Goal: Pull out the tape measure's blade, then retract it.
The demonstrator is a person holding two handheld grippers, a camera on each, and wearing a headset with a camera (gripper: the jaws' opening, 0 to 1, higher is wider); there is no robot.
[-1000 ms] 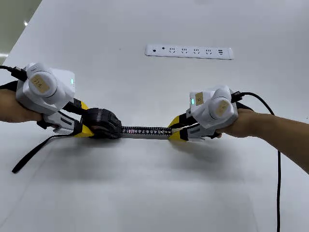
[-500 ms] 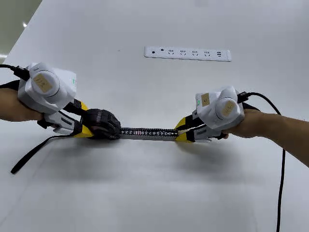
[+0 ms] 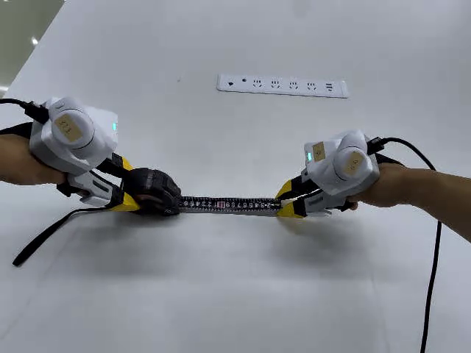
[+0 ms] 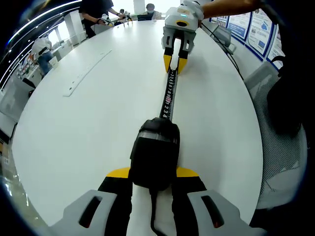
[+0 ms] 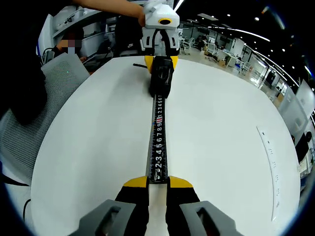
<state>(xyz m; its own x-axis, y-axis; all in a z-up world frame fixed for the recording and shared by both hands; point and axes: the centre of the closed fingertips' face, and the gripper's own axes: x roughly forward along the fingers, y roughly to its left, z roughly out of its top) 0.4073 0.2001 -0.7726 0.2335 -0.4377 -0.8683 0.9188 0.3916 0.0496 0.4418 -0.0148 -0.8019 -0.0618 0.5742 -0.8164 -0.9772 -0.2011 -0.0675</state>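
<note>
The black tape measure case [image 3: 154, 191] lies on the white table, held between the yellow-tipped jaws of my left gripper [image 3: 131, 197]. In the left gripper view the case [image 4: 154, 152] sits close in front with my left gripper [image 4: 152, 173] shut on it. Its dark numbered blade [image 3: 229, 202] runs rightward along the table to my right gripper [image 3: 284, 205], which is shut on the blade's end. In the right gripper view the blade [image 5: 158, 142] stretches from my right gripper [image 5: 157, 182] away to the case [image 5: 161, 76].
A white power strip [image 3: 282, 84] lies at the far side of the table. The case's black strap [image 3: 44, 234] trails off to the front left. A black cable [image 3: 430, 279] hangs from the right gripper along the right edge.
My right gripper has moved to the right with the blade's end, so more of the blade is out. The left gripper and case have stayed in place.
</note>
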